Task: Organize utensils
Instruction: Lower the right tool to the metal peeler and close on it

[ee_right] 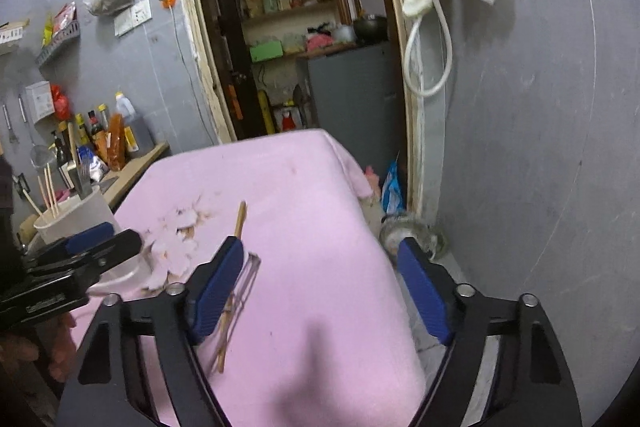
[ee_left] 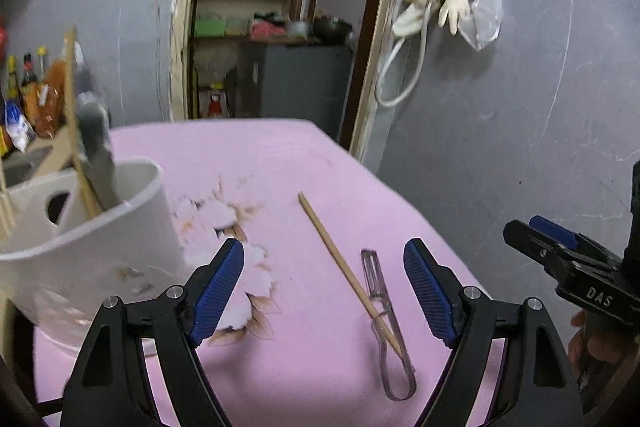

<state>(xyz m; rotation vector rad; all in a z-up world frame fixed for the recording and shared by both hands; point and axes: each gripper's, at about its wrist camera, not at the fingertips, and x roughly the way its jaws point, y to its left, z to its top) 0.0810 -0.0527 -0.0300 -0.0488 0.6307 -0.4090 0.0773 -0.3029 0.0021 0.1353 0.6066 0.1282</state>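
A wooden chopstick (ee_left: 347,270) lies on the pink tablecloth (ee_left: 288,163), crossing a clear plastic peeler (ee_left: 383,311). My left gripper (ee_left: 324,291) is open and empty, hovering just in front of both. A white utensil holder (ee_left: 100,251) stands at the left with chopsticks and a grey-handled utensil (ee_left: 96,155) in it. My right gripper (ee_right: 320,287) is open and empty; its left finger partly hides the chopstick (ee_right: 240,221) and the peeler (ee_right: 249,277). The holder shows in the right wrist view (ee_right: 76,217). The right gripper shows at the right edge of the left wrist view (ee_left: 560,247).
The cloth has a white flower print (ee_left: 228,223) by the holder. Sauce bottles (ee_right: 100,135) stand on a counter at the left. The table's right edge drops to the floor by a grey wall (ee_right: 540,147). An open doorway (ee_right: 296,27) lies behind.
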